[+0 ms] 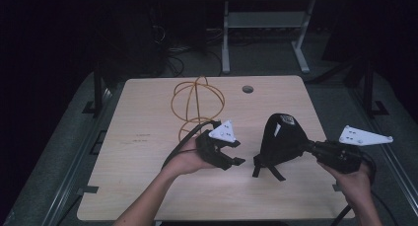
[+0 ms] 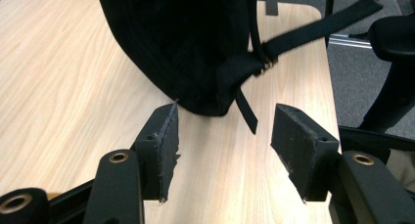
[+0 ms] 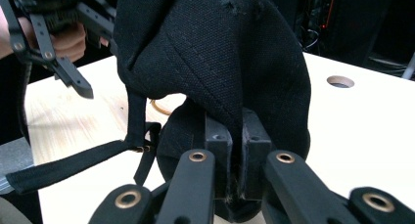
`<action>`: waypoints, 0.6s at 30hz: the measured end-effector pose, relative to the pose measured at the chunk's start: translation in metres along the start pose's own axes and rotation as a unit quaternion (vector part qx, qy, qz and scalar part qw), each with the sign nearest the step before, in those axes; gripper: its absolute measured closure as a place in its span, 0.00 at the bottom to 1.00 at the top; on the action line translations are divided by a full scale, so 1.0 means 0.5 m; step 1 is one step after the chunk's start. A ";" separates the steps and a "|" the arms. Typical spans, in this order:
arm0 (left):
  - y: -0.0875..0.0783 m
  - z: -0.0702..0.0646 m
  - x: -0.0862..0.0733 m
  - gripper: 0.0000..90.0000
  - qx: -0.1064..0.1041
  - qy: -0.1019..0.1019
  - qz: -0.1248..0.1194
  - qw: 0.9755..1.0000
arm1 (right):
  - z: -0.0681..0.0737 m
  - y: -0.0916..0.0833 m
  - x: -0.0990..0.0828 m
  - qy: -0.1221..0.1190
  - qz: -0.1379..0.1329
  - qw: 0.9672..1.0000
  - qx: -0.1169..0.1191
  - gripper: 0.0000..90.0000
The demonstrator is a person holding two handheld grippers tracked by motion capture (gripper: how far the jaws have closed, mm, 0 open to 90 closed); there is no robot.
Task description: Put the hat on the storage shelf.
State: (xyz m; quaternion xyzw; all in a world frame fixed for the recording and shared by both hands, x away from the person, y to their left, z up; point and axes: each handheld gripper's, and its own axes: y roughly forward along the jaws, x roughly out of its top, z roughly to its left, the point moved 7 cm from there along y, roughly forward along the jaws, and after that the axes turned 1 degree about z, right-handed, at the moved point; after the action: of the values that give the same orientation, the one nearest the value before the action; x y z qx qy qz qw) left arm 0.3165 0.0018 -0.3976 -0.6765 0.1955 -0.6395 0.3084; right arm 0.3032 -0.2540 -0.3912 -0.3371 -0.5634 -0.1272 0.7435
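A black cloth cap (image 1: 282, 137) rests upright on the wooden table (image 1: 143, 147), right of centre. My right gripper (image 1: 306, 148) comes at it from the right and is shut on a fold of its fabric (image 3: 220, 53), the jaws pressed together around the cloth (image 3: 238, 136). My left gripper (image 1: 238, 152) hovers just left of the cap, open with nothing between its fingers (image 2: 161, 136). The left gripper view looks at the cap's lower edge (image 2: 186, 43) and its black strap (image 2: 313, 31), which trails loose past a small brass buckle.
A looped orange cable (image 1: 197, 100) lies on the table behind the left gripper. A round hole (image 1: 248, 89) sits near the table's far edge. The white legs of another table (image 1: 226, 38) stand on the dark floor beyond.
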 end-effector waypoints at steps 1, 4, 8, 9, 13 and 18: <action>0.000 -0.001 -0.005 0.48 -0.001 -0.002 0.000 1.000 | -0.001 0.000 0.002 0.002 0.001 1.000 0.002 0.95; -0.001 -0.003 -0.022 0.47 0.001 -0.005 0.000 1.000 | -0.004 0.002 0.011 0.008 0.002 1.000 0.004 0.95; -0.003 -0.004 -0.047 0.46 0.011 -0.005 0.005 1.000 | -0.008 0.004 0.024 0.009 0.007 1.000 0.002 0.95; -0.004 -0.005 -0.052 0.46 0.013 -0.006 0.003 1.000 | -0.008 0.005 0.028 0.009 0.008 1.000 0.003 0.95; -0.006 -0.007 -0.075 0.46 0.013 -0.010 0.008 1.000 | -0.010 0.010 0.040 0.012 0.011 1.000 0.003 0.95; -0.008 -0.009 -0.098 0.44 0.018 -0.014 0.005 1.000 | -0.011 0.017 0.054 0.013 0.015 1.000 0.003 0.95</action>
State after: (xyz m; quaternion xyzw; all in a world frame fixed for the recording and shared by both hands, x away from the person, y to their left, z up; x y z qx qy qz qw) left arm 0.3065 0.0361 -0.4314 -0.6786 0.1830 -0.6318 0.3269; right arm 0.3210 -0.2462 -0.3698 -0.3416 -0.5491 -0.1186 0.7535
